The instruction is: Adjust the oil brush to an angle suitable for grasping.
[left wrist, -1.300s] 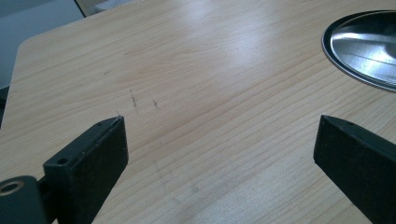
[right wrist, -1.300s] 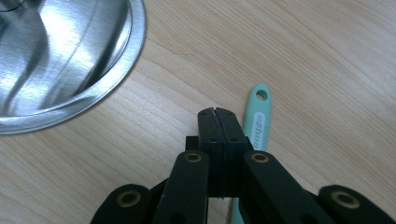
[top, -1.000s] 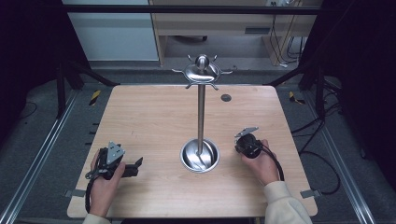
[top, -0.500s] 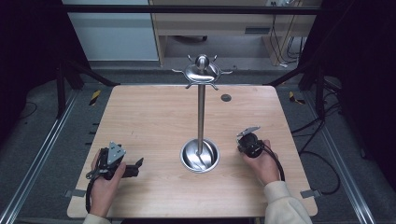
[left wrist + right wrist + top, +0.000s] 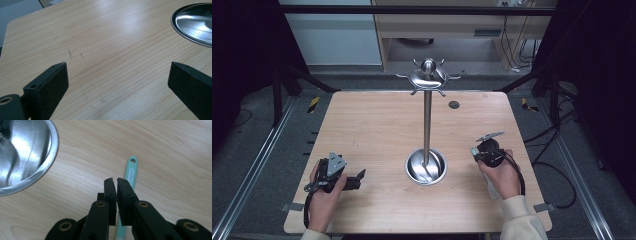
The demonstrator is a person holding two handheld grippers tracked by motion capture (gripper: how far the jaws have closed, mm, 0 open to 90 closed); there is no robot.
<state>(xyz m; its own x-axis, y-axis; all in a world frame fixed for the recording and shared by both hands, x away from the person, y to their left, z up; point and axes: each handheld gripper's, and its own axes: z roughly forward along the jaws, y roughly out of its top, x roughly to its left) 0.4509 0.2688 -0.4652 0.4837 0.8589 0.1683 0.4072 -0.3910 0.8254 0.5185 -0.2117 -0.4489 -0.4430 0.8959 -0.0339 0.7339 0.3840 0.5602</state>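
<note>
Nothing has moved: left gripper [image 5: 117, 82] jaws apart, right gripper [image 5: 115, 181] jaws together over mint-green plastic handle [image 5: 130, 176]; next, probably open and grasp it.

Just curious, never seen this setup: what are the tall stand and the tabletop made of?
The stand looks like polished metal, probably steel: its round base mirrors the light. The table looks like pale wood or wood-look laminate, matte, with visible grain lines.

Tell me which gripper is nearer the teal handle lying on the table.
Right. The right gripper hangs directly over the teal handle, jaws nearly closed above it. The left gripper sits across the metal stand's base, jaws wide apart.
</note>
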